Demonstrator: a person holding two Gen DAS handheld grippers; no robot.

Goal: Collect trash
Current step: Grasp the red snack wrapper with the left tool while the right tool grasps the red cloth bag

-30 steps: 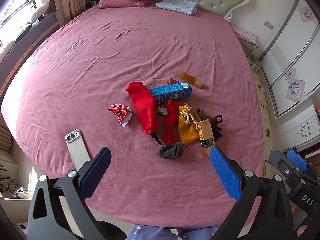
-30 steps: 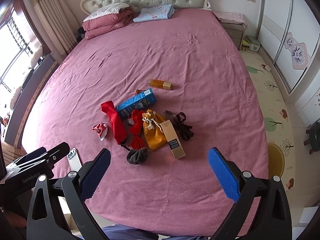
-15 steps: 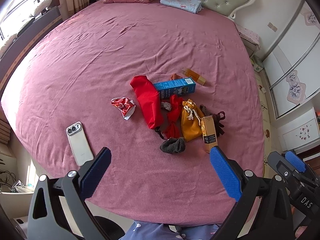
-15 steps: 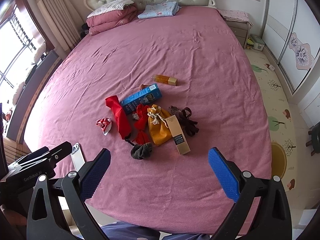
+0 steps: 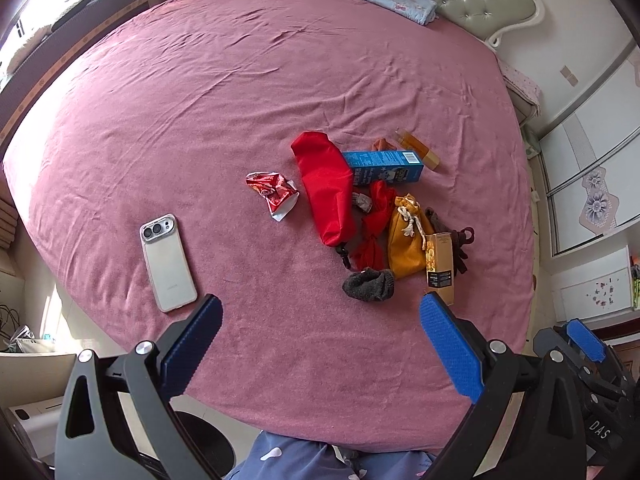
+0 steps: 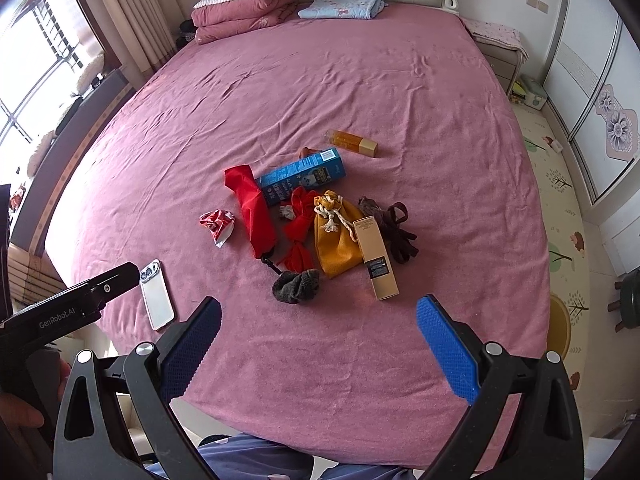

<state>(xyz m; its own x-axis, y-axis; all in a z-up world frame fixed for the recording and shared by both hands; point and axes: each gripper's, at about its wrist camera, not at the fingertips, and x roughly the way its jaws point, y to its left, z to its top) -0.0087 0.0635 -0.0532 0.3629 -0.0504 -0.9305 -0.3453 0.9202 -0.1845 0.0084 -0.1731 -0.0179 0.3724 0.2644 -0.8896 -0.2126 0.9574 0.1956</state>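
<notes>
Two hand-held grippers, left (image 5: 320, 340) and right (image 6: 318, 340), gape empty above the pink bed (image 6: 360, 80).

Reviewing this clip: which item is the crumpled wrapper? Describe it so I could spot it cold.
On the pink bedspread, find the clutter pile near the foot. The crumpled wrapper lies alone just left of the long red pouch, between it and the white phone. It is the only shiny, crinkled red-and-silver piece.

Wrapper (image 5: 273, 194) left of pouch (image 5: 326, 188)
</notes>
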